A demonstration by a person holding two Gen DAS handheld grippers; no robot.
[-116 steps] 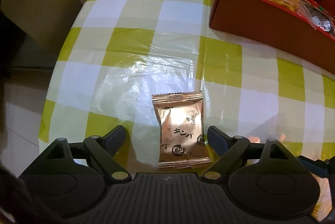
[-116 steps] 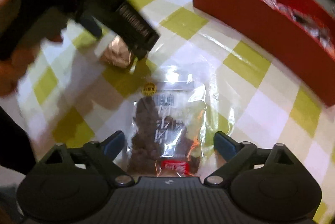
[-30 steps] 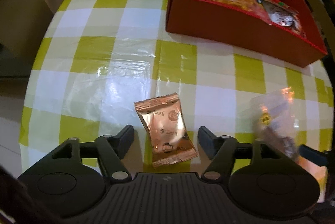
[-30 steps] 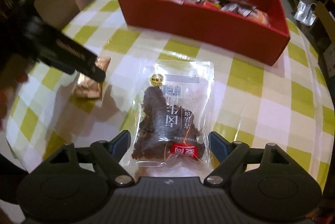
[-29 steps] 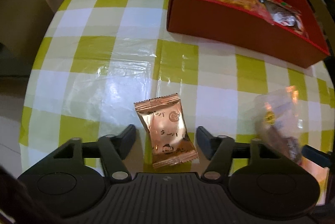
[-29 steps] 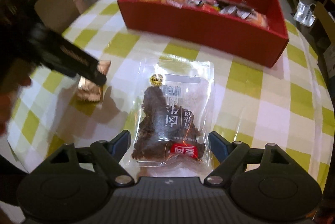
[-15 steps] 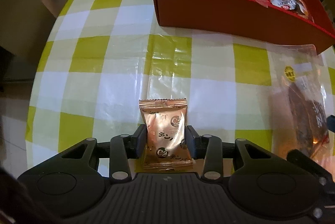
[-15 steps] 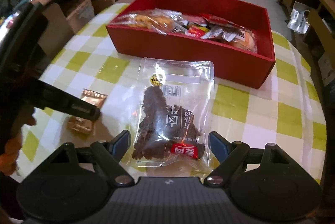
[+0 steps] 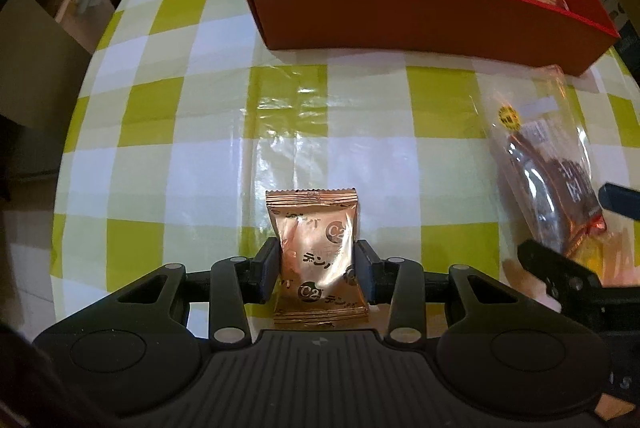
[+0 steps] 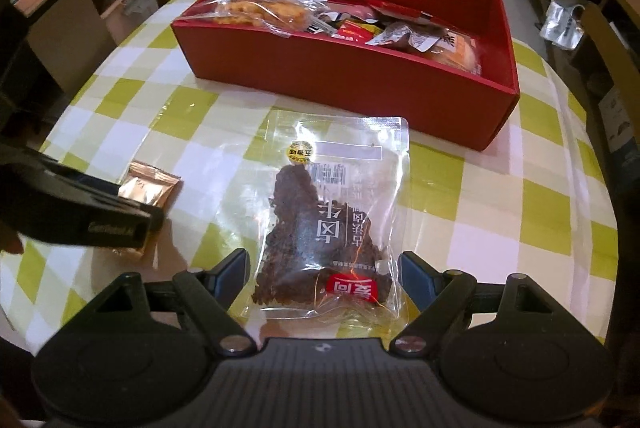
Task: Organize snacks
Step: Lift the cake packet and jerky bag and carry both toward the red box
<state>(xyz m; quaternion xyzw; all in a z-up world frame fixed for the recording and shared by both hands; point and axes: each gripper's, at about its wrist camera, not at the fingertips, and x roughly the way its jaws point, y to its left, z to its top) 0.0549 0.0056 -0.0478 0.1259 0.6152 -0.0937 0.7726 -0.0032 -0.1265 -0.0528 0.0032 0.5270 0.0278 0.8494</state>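
The checked bench (image 10: pixel 560 211) carries a red box (image 10: pixel 360 83) at its far side, already stocked with snack packets. In front of it, the clear bag of dark snack (image 10: pixel 332 224) sits between the right tongs (image 10: pixel 324 270); their pads look just clear of it, though glare blurs the edges. The left tongs (image 9: pixel 316 268) are clamped on the small copper packet (image 9: pixel 316 252).

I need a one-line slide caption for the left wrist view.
Left gripper shut on a copper snack packet above the checked tablecloth, red snack box ahead.
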